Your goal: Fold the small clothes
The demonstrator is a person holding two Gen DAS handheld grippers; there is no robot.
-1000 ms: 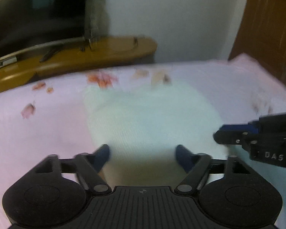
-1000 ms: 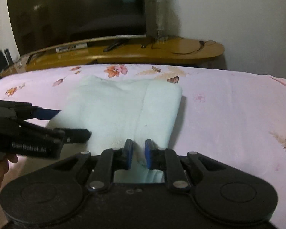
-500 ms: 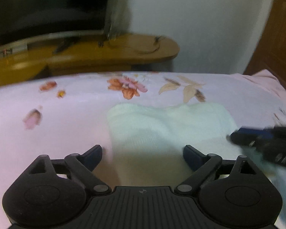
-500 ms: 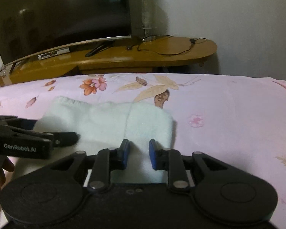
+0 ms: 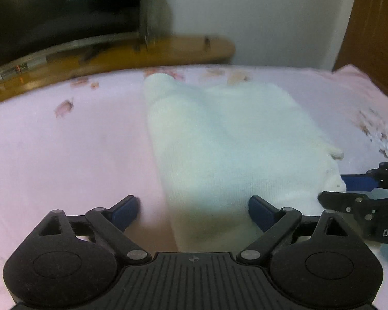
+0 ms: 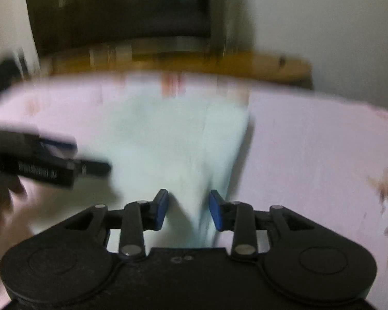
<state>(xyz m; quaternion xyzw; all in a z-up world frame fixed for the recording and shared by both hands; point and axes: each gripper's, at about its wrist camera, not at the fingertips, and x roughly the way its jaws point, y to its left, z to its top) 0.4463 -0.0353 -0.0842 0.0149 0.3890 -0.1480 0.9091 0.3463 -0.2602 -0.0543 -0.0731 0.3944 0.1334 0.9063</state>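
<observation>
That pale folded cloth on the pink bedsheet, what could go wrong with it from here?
1. The right gripper is open around the near edge of the white cloth; closing there may pinch only one layer, so a lift could undo the fold.
2. The left gripper is wide open over the cloth's left edge and the pink sheet; it might grab the sheet too.
3. The two grippers sit close together and could bump.

Open pink bedsheet [image 5: 77,142] lies to the left of my left claw [image 5: 194,210], with room to pass. Ahead, the folded pale garment [image 5: 219,142] fills the middle of the bed. My right claw [image 6: 188,208] crowds its right edge. Beyond the bed, a wooden TV stand [image 5: 116,54] blocks the way.
</observation>
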